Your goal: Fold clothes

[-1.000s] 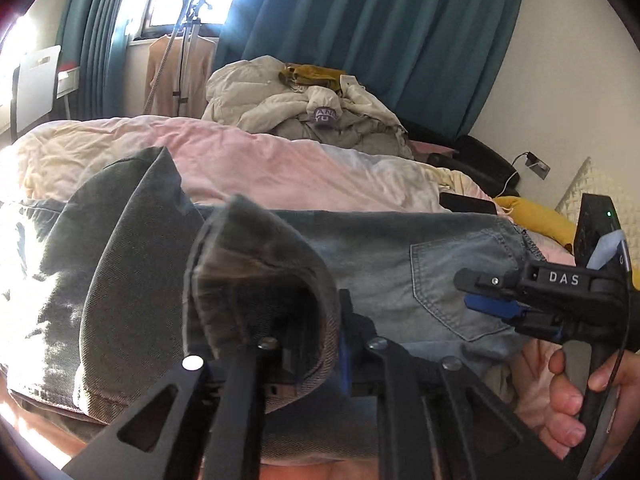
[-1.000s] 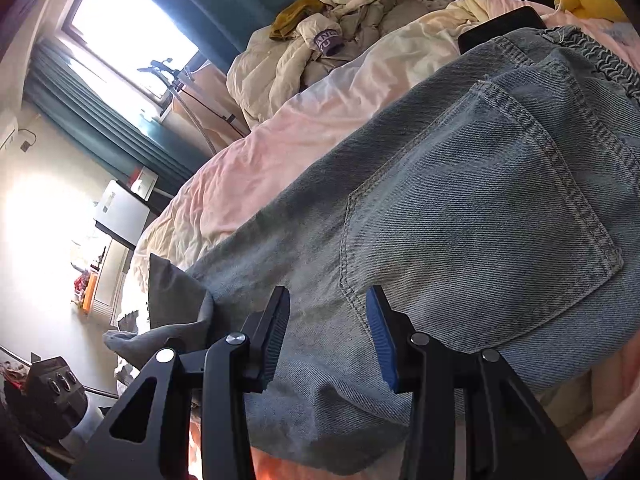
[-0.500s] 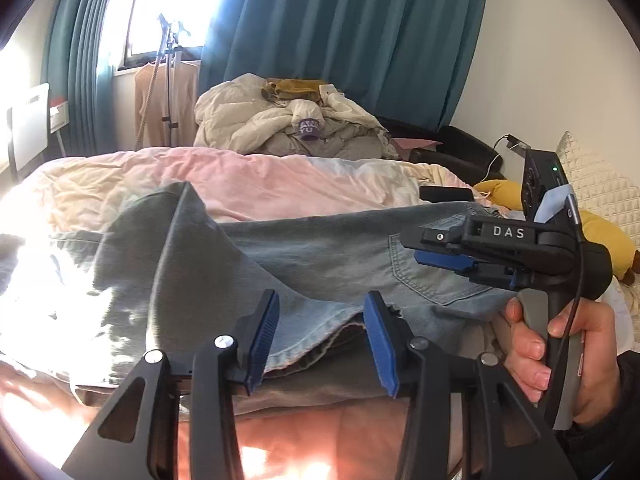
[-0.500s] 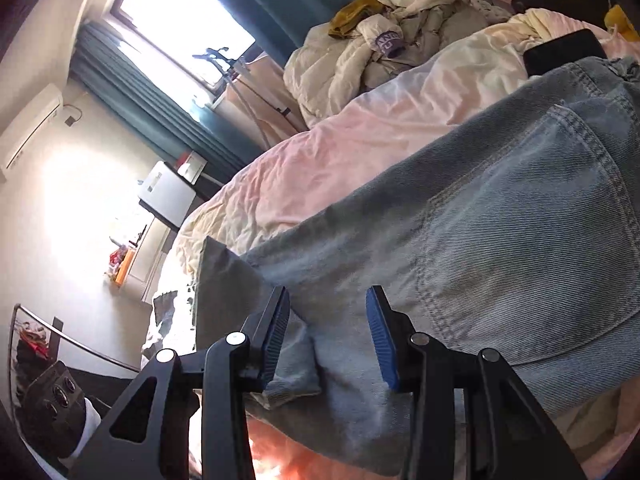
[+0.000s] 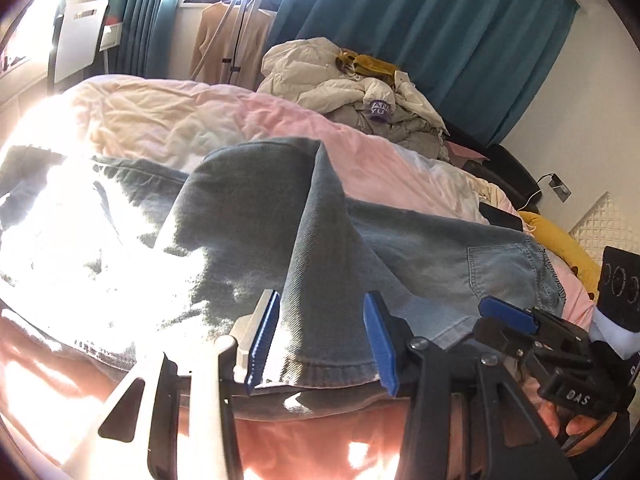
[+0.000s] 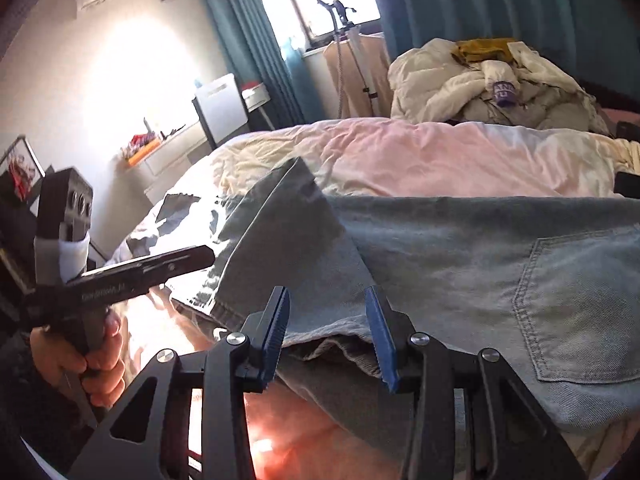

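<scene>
A pair of light blue jeans [image 5: 420, 248] lies across the pink bed, back pocket to the right; it also shows in the right wrist view [image 6: 460, 248]. One leg is folded over, with a raised crease [image 5: 316, 200] and its hem near the bed's front edge. My left gripper [image 5: 322, 340] is open, its blue pads either side of the folded hem, holding nothing. My right gripper [image 6: 328, 336] is open over the hem edge, empty. The right gripper also shows in the left wrist view [image 5: 532, 332], and the left gripper in the right wrist view [image 6: 140, 272].
A heap of cream and yellow clothes [image 5: 360, 84] sits at the far side of the bed [image 5: 200, 116]. A yellow cushion [image 5: 560, 240] and a dark phone [image 5: 500, 216] lie at the right. Teal curtains, a tripod and a white desk stand behind.
My left gripper let go of the jeans leg and opened; the folded leg now rests on the jeans. Both grippers pulled back toward the bed's front edge.
</scene>
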